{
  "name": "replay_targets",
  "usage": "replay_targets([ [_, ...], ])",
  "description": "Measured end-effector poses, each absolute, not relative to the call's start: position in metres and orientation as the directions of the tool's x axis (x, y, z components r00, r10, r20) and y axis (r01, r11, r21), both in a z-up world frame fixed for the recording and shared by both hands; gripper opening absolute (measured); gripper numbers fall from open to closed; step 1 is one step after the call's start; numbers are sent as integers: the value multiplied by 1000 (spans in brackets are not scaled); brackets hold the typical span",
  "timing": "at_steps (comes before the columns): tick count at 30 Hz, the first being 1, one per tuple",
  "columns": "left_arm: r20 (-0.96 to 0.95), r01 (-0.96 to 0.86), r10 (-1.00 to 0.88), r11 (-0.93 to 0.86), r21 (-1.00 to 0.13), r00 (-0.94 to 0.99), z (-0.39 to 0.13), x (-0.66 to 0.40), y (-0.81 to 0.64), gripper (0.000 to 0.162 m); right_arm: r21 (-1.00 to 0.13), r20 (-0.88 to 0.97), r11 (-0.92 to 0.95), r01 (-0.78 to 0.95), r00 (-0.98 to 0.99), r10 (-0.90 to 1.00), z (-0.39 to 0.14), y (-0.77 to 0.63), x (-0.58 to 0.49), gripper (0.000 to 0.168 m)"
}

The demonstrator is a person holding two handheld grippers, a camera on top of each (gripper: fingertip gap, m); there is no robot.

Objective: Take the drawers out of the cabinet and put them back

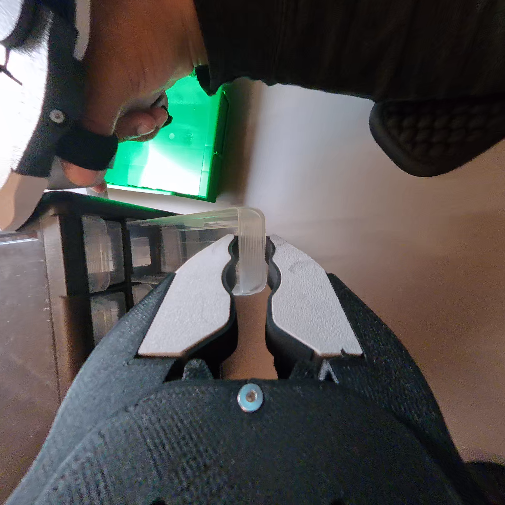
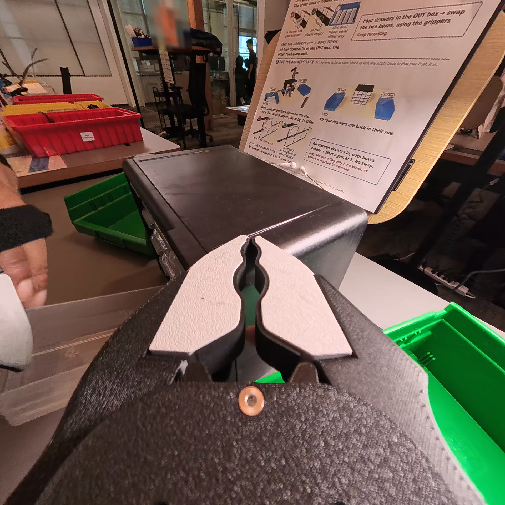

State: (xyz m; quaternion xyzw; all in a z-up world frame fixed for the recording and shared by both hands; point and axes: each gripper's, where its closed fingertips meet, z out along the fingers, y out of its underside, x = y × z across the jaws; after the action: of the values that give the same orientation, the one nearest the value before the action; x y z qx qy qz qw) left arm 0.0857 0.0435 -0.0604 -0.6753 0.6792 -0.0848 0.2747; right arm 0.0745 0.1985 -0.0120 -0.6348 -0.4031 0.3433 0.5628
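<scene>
Left wrist view, rolled sideways. Left claw (image 1: 250,246) clenched on the pull tab of a clear drawer (image 1: 207,218); the tab sits between the fingertips (image 1: 276,246), pads pressing it from both sides. The drawer body runs back from the tab toward the black cabinet (image 1: 71,246). How far it sits inside its slot cannot be told: the clear plastic blurs into the front. Other clear drawers (image 1: 101,257) sit in the cabinet's grid beside it. A green bin (image 1: 175,153) lies past the cabinet on the counter (image 1: 382,273). A hand (image 1: 131,114) with a black strap, holding the other tool, shows above the cabinet.

Right wrist view. Right claw (image 2: 250,240) closed, tips touching with nothing between them, resting at the near top edge of the cabinet (image 2: 232,191). Drawer fronts (image 2: 161,246) visible down the cabinet's left face. One green bin (image 2: 109,216) lies left of the cabinet, another green bin (image 2: 464,363) near right, both on the counter (image 2: 382,287). An instruction sheet (image 2: 355,109) on a board leans behind the cabinet. Red bins (image 2: 73,131) stand on a far counter at left. A hand (image 2: 24,273) with a black wrist strap at the left edge.
</scene>
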Motion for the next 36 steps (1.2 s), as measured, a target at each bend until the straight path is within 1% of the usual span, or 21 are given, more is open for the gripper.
replay_targets([
  [1,-272,-870,-960,75,-487,70,-65,86,46,19,-991,18,-42,125,440,898,-12,198,74,0],
  [5,-292,-847,-953,91,-524,79,-72,90,50,18,-992,16,-43,121,443,897,-12,199,75,0],
  [8,-355,-855,-933,134,-501,61,-81,92,54,19,-992,8,-47,114,440,898,-12,199,74,0],
  [12,-448,-857,-888,152,-492,99,-94,90,73,19,-992,9,-46,113,441,898,-12,199,74,0],
  [15,-498,-853,-853,136,-504,159,-99,82,93,19,-993,9,-45,113,441,898,-12,199,75,0],
  [20,-583,-815,-752,108,-569,307,-95,75,129,22,-993,2,-50,108,439,899,-12,199,75,0],
  [23,-624,-788,-684,115,-604,378,-92,72,140,29,-993,8,-46,112,442,897,-12,199,75,0],
  [25,-632,-754,-652,138,-642,419,-88,70,138,30,-993,8,-47,112,444,896,-12,199,75,0],
  [27,-660,-721,-606,194,-665,445,-82,69,132,26,-993,3,-52,111,443,896,-12,199,75,0],
  [30,-697,-684,-546,278,-674,465,-81,68,121,11,-993,-7,-59,104,442,897,-12,199,75,0],
  [34,-692,-678,-502,252,-691,519,-91,64,130,1,-994,-23,-70,89,442,897,-12,199,75,0],
  [36,-697,-681,-476,245,-690,536,-94,64,138,0,-994,-27,-72,86,445,895,-12,199,75,0],
])
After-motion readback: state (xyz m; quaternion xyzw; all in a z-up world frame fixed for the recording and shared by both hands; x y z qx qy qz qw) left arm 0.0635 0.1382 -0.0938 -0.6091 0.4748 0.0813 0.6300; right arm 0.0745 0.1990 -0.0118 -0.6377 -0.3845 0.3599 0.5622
